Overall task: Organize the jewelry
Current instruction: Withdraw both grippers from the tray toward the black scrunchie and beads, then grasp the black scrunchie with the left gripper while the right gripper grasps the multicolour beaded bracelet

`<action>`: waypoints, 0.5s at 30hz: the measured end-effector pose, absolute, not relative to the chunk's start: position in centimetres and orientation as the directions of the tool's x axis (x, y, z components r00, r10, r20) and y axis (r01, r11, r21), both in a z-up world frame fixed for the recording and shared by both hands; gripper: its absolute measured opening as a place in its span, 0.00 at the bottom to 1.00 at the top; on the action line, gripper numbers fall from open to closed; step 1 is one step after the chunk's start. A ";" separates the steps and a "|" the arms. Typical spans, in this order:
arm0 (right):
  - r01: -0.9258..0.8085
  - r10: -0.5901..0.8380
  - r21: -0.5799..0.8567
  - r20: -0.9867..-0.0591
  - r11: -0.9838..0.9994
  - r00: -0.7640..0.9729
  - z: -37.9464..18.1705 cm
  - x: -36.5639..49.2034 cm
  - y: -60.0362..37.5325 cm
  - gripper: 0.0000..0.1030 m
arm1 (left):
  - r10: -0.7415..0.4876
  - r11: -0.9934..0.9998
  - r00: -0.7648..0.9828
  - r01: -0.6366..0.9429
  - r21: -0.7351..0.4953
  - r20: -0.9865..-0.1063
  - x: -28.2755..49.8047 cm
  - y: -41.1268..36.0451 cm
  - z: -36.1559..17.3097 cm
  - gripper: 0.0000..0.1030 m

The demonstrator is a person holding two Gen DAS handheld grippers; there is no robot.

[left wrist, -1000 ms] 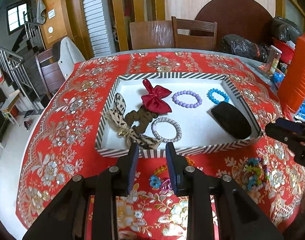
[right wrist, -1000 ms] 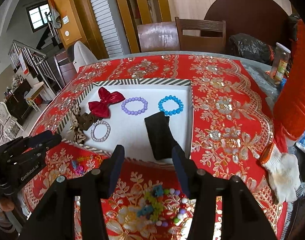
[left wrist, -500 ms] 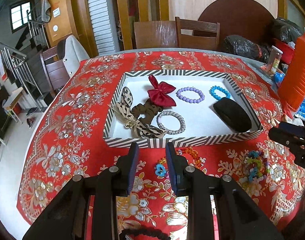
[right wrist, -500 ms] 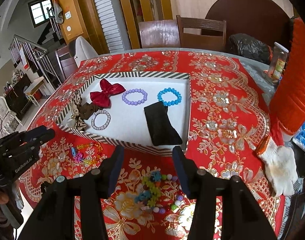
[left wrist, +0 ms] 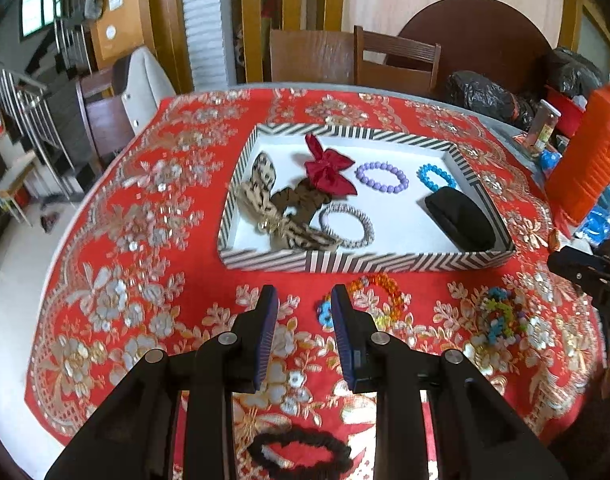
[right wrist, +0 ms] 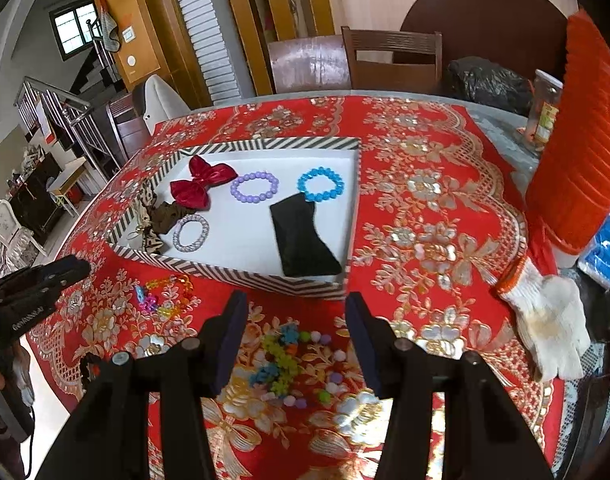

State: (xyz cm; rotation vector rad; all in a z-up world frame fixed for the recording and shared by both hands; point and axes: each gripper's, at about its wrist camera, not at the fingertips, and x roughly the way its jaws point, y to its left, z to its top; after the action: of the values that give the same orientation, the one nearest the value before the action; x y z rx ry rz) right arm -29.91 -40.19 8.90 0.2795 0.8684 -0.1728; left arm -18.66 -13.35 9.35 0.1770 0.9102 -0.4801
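Note:
A striped tray [left wrist: 345, 262] [right wrist: 241, 274] holds a red bow [left wrist: 329, 168], a purple bead bracelet [left wrist: 381, 178], a blue bead bracelet [left wrist: 435, 176], a silver bracelet [left wrist: 347, 226], a leopard bow [left wrist: 265, 208], a brown scrunchie [left wrist: 305, 200] and a black band [left wrist: 461, 218]. On the cloth before it lie an orange and blue bead bracelet [left wrist: 375, 294] [right wrist: 163, 294], a pompom bracelet [left wrist: 501, 316] [right wrist: 289, 360] and a black scrunchie [left wrist: 301, 450]. My left gripper [left wrist: 301, 304] is open and empty over the cloth. My right gripper [right wrist: 295, 316] is open and empty above the pompom bracelet.
A red floral cloth [right wrist: 425, 200] covers the round table. An orange ribbed object [right wrist: 577, 140] and a white work glove [right wrist: 549, 316] lie at the right. Wooden chairs [left wrist: 393, 58] stand behind the table. A jar [right wrist: 545, 112] stands at the back right.
Both grippers have drawn back from the tray and risen. More of the near cloth shows, and the black scrunchie has come into the left wrist view.

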 end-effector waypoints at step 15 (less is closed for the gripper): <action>0.196 0.028 0.171 -0.816 0.966 0.577 6.1 -30.6 -40.1 0.51 | -0.362 0.867 0.337 0.464 -0.181 -0.869 -20.2 -6.8 6.2 0.18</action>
State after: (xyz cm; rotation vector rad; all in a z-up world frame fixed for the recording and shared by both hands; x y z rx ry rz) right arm -30.65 -40.09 6.10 0.2546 0.9538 -0.0993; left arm -20.20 -6.85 6.20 0.1054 1.1026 -0.5396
